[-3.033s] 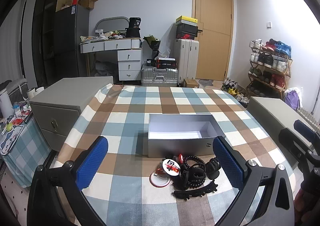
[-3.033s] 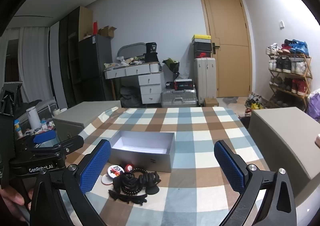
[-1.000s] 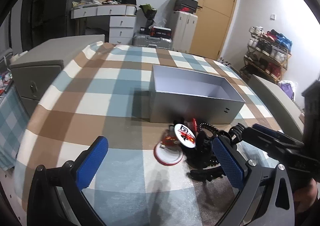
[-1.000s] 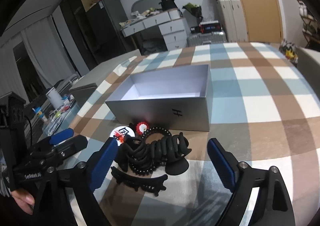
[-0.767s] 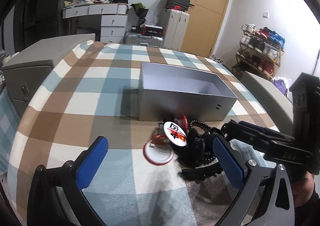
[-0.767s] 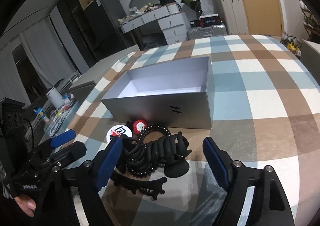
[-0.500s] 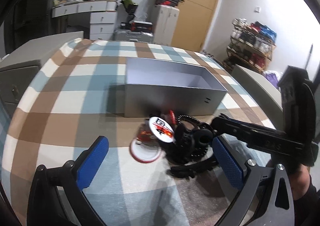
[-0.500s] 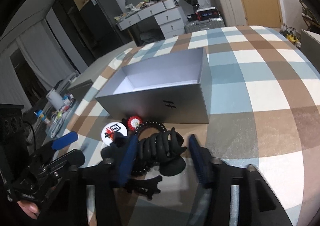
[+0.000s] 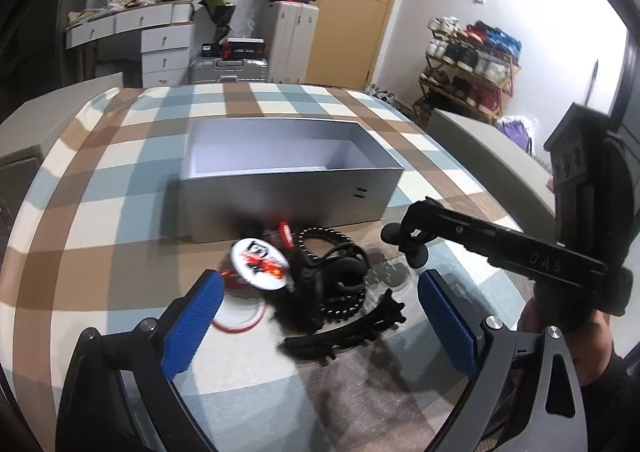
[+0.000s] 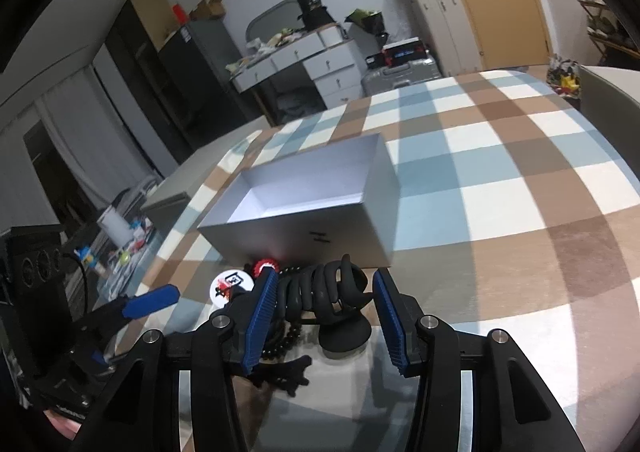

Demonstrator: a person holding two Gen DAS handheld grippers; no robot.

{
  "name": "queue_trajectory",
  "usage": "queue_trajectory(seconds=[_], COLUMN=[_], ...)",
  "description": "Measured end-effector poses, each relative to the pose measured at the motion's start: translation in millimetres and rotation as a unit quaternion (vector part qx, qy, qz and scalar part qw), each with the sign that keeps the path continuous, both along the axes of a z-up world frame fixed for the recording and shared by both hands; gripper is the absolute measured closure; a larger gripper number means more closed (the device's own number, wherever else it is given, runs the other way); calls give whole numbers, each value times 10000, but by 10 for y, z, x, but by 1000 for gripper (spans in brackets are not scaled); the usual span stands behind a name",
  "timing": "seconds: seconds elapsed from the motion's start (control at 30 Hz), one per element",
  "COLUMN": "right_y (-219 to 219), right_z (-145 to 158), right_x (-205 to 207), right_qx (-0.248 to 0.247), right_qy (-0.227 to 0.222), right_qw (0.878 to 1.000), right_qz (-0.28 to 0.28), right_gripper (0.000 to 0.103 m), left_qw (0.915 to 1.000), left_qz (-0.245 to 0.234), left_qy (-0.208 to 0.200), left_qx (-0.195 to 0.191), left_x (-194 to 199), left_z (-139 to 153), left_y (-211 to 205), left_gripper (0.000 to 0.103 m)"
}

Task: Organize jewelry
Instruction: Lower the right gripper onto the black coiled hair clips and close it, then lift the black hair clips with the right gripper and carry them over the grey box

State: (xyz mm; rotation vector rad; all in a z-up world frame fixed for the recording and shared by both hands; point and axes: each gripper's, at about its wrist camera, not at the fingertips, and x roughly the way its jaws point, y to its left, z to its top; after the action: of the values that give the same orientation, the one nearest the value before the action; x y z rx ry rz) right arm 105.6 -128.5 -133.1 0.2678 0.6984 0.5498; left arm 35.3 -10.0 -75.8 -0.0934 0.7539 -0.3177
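An open grey box [image 9: 288, 175] [image 10: 316, 207] stands on the checked tablecloth. In front of it lies a pile: a large black claw clip [image 10: 324, 292], black beaded bands [image 9: 340, 292], a flat black clip [image 9: 348, 328], a white round badge [image 9: 258, 262] and a red-rimmed disc [image 9: 236, 318]. My right gripper [image 10: 324, 316] is half closed around the claw clip, pads close on both sides; I cannot see whether they touch it. It also shows in the left wrist view [image 9: 404, 240]. My left gripper [image 9: 316, 316] is open, low over the pile.
The table's right edge borders a grey cabinet [image 9: 492, 155]. Another grey cabinet [image 10: 168, 191] stands at the left. Beyond the table are a white dresser [image 9: 160, 39], suitcases [image 9: 292, 39], a door and a shoe rack [image 9: 468, 79].
Both grippers have come down and forward to the pile. My right gripper has narrowed around the black claw clip. My left gripper stays open.
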Motion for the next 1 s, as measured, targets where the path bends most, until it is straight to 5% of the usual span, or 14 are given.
queue_trajectory(seconds=[0.13, 0.4, 0.63, 1.0], right_y=[-77, -149, -185, -203], right_z=[12, 12, -28, -33], right_x=[-32, -63, -52, -64], right_qx=[47, 144, 239, 297], right_qy=[-32, -73, -34, -64], right_qw=[9999, 9998, 9996, 9995], right_qz=[-98, -117, -109, -117], right_gripper=[55, 55, 55, 55], left_qw=[9999, 9990, 9967, 9971], left_qz=[-67, -177, -15, -32], left_qy=[-14, 160, 323, 242], left_qx=[152, 383, 741, 721], left_x=[79, 225, 256, 198], left_z=[4, -69, -146, -117], left_y=[-116, -221, -274, -279], left_gripper=[8, 25, 58, 59])
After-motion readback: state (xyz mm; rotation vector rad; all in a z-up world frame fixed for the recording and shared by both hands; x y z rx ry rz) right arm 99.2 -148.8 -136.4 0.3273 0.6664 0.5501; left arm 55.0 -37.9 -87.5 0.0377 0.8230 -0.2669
